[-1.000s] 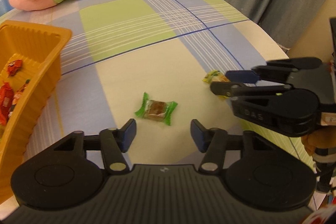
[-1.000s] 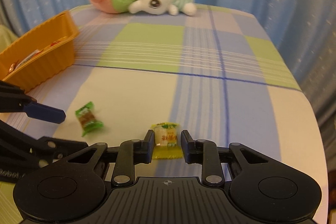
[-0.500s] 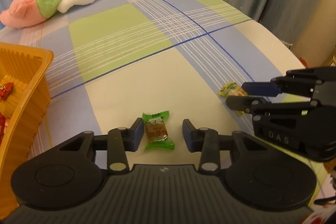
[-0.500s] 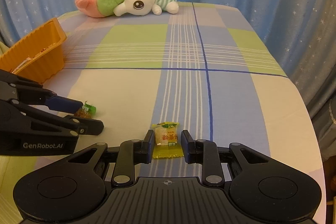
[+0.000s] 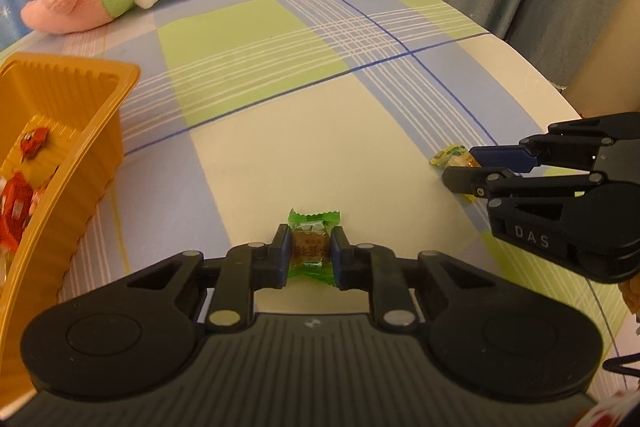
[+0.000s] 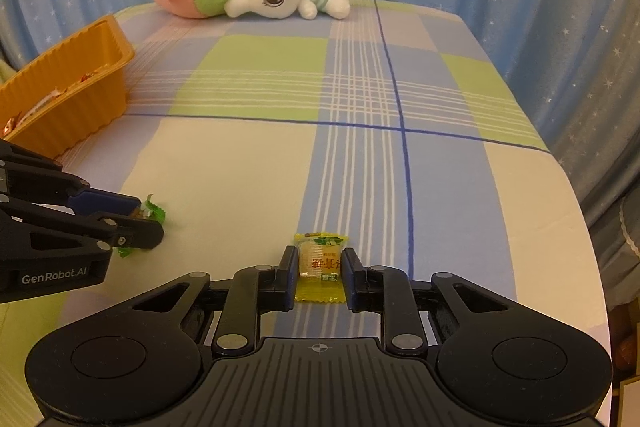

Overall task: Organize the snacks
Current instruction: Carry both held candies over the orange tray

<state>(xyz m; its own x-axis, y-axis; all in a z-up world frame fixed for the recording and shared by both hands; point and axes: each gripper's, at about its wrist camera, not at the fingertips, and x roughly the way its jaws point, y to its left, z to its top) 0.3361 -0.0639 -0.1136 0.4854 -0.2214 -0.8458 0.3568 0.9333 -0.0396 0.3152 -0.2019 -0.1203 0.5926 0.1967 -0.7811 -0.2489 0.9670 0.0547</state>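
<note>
Two candies, two grips: past my orange tray (image 5: 72,131), my left gripper (image 5: 309,255) clamps the green-wrapped candy (image 5: 310,247) on the checked worktop (image 5: 280,131); further right, my right gripper (image 6: 320,273) pinches the yellow-wrapped candy (image 6: 320,263).

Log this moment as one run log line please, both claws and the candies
left claw: shut on green candy | right claw: shut on yellow candy | both candies on tablecloth | orange tray: awaiting them

You have a green-wrapped candy (image 5: 310,247) pinched low centre, a yellow-wrapped candy (image 6: 321,264) likewise, and an orange tray (image 5: 80,163) of red snacks (image 5: 16,207) at left.
</note>
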